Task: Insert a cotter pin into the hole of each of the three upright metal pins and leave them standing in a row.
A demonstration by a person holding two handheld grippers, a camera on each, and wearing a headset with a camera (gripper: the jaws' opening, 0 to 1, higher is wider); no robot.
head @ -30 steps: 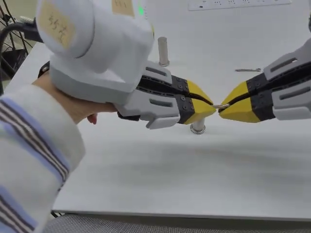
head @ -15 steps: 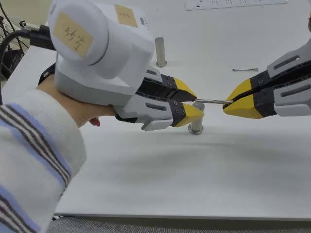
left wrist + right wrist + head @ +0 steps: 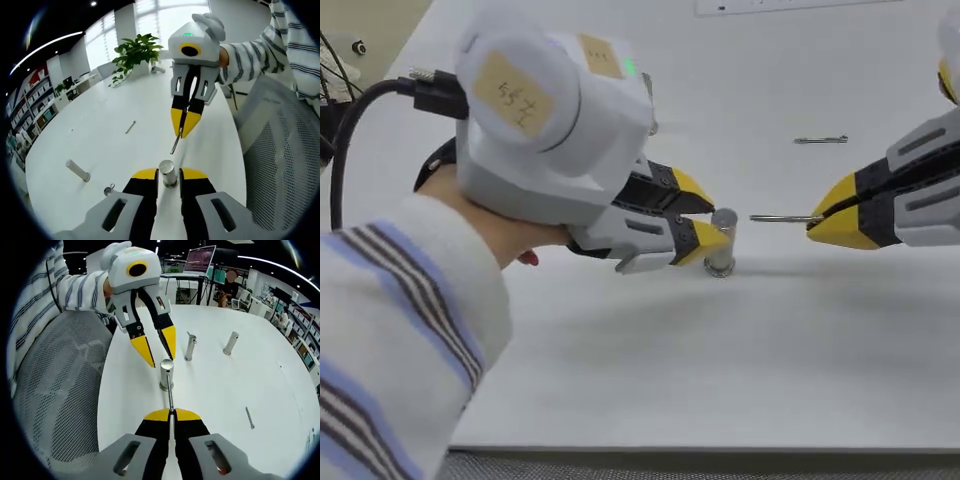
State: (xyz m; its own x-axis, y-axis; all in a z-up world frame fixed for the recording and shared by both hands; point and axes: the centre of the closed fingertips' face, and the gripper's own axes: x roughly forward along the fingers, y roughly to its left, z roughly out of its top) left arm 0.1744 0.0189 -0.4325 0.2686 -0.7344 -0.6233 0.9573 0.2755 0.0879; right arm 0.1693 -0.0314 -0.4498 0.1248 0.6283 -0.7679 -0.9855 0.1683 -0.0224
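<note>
Cotter pin (image 3: 782, 217): thin bright wire, lying horizontal, right of centre in the head view. Right tongs (image 3: 817, 216) are pressed together on its back end, the yellow wedge tips pinching it. The free tip points at the near metal pin (image 3: 722, 240) and sits just short of its top, not touching. In the right gripper view the wire runs straight up from the tongs at bottom centre toward that pin.

Near metal pin: short polished cylinder with a wider foot, upright on the tabletop (image 3: 650, 340), centre frame. Left tongs (image 3: 169, 175) are spread, one yellow tip on each side of it. The left gripper view shows a thin gap on both sides, so they bracket it without clamping.

Second metal pin (image 3: 189, 346): upper centre of the right gripper view, upright. Something thin sticks out near its top, too small to identify. Third metal pin (image 3: 230, 342) is to the right of it, the same plain cylinder with a foot. Spare cotter pin (image 3: 248, 417) lies flat on the tabletop, lower right of that view, well apart from all three.

Tabletop is matte white and smooth. The left gripper's body is grey-white plastic with tan paper labels, held by a hand (image 3: 490, 225); striped sleeve (image 3: 390, 330) at lower left. Grey mesh chair (image 3: 60, 390) is on the left of the right gripper view. Potted plant (image 3: 132, 52) is in the upper part of the left gripper view.
</note>
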